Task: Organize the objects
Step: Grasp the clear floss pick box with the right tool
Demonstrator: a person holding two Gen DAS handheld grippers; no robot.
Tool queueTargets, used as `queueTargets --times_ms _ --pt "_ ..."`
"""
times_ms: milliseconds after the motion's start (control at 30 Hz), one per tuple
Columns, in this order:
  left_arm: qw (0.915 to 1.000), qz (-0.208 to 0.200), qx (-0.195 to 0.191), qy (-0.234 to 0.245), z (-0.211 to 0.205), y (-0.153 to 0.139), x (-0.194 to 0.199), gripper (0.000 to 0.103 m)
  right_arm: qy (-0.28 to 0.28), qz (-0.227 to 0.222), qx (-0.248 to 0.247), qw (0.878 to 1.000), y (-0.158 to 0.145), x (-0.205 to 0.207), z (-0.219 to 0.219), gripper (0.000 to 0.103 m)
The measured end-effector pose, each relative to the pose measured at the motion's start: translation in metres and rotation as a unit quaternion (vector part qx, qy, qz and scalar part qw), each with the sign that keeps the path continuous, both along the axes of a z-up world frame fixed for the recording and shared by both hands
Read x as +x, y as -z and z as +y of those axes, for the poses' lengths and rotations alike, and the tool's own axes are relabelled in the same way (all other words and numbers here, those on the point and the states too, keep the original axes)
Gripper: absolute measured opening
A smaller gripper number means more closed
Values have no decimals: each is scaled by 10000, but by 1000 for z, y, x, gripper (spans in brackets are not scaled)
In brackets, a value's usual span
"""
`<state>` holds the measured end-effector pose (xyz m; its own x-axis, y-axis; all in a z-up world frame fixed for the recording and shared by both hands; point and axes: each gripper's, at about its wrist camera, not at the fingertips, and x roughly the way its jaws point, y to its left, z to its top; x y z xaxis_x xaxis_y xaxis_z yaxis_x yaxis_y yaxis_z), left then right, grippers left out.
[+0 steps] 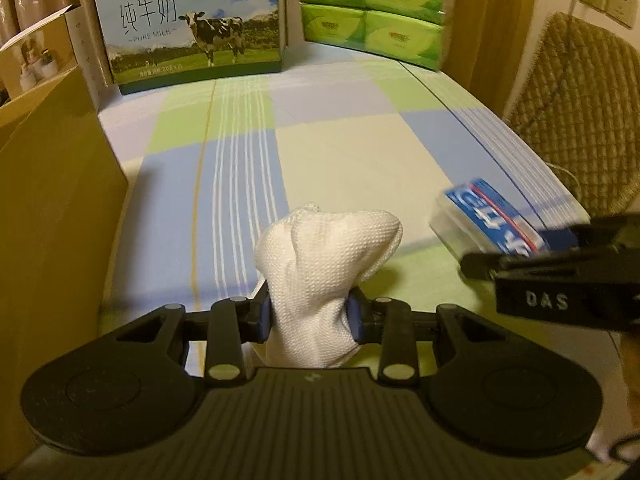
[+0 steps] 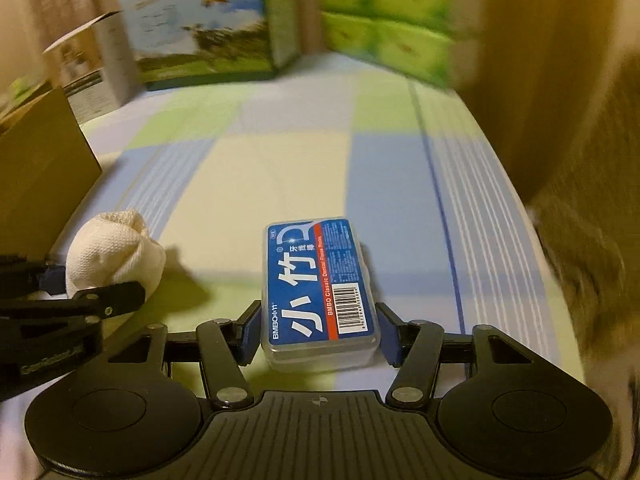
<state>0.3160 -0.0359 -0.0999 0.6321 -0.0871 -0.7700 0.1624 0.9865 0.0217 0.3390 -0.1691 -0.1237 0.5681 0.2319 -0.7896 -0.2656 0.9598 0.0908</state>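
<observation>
A dental floss pick box (image 2: 319, 294) is clamped between the blue pads (image 2: 249, 334) of the right gripper (image 2: 318, 332), above a checked cloth surface (image 2: 280, 168). A white mesh pouch (image 2: 114, 258) is held by the left gripper (image 2: 60, 280) toward the left edge, beside a cardboard box (image 2: 40, 168). A milk carton (image 2: 200, 24) and green tissue packs (image 2: 384, 20) are seen, blurred, at the far edge.

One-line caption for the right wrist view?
Right claw grips blue dental floss box; left claw holds white cloth bundle alongside.

Both wrist views look low and forward, sharing the checked cloth (image 1: 340, 152).
</observation>
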Motion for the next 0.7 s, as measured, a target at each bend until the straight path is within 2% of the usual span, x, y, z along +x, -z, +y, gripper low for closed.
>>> queueTargets --times_ms 233,267,300,367,500,700 --pt "9997 118 -197 53 7 -2 -89 32 -129 167 4 9998 -12 -89 0 55" --pt "9997 95 -221 79 9 -3 -98 32 -162 184 27 9997 -13 -97 0 61" --pt "9997 63 -212 93 11 -4 -107 34 -171 178 53 9997 -13 -101 0 73" --pt "9998 -36 -169 57 16 -6 -120 35 -141 53 48 9999 -15 -107 0 81" --pt "9998 -171 -85 -29 25 -9 -131 51 -134 -88 -72 9998 -18 -105 4 81" --pt "9987 -389 61 309 18 -9 -130 58 -17 -197 27 9998 -16 -102 0 81"
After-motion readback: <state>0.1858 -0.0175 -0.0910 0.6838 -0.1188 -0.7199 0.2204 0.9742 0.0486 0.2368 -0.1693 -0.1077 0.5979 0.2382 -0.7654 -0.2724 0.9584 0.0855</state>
